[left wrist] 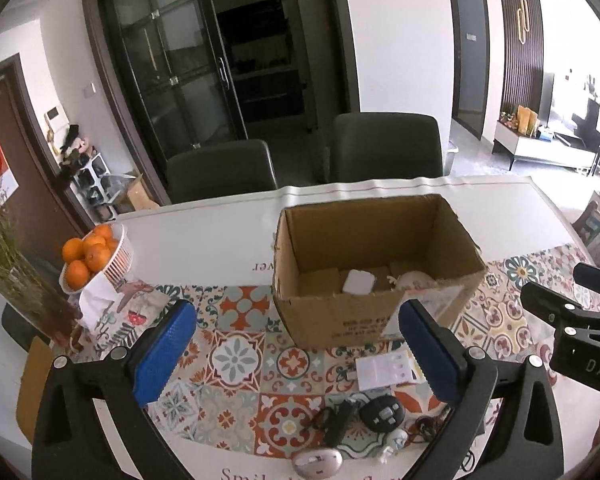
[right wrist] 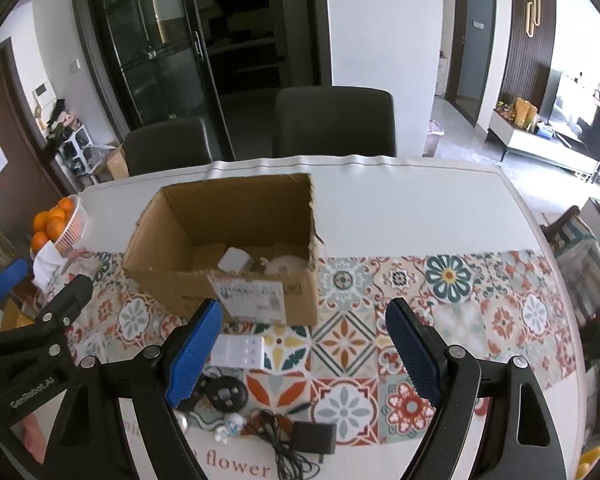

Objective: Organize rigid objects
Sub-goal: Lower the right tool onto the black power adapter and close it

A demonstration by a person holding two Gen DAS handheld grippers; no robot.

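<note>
Both tools stand wide open and carry nothing. In the left wrist view the left gripper (left wrist: 298, 352) spreads its blue pads (left wrist: 162, 354) across the lower half of the frame, touching nothing, and frames the front of the cardboard box (left wrist: 374, 308). In the right wrist view the right gripper (right wrist: 302, 352) is spread just as wide over the patterned tablecloth (right wrist: 348, 344), with the box at upper left of its gap.

The box sits at centre frame, top open, its long axis running left to right across the table. Inside it lie a small white square item (left wrist: 359, 281) and a round pale object (left wrist: 414, 280), side by side on the bottom (what they are cannot be told).

Loose things lie in front of the box, low in both frames:
- A white rectangular pack (right wrist: 240, 352), flat, long axis left to right, just beside the right gripper's left pad.
- A round black device (right wrist: 225, 394) below it.
- A black adapter (right wrist: 315, 436) with a tangled cord (right wrist: 284, 448), near the bottom edge.
- A small white-and-blue figure (right wrist: 230, 426), between the device and the cord.
- A silvery oval object (left wrist: 317, 463) at the bottom edge of the left wrist view.

A basket of oranges (left wrist: 90, 258) stands at middle left.
</note>
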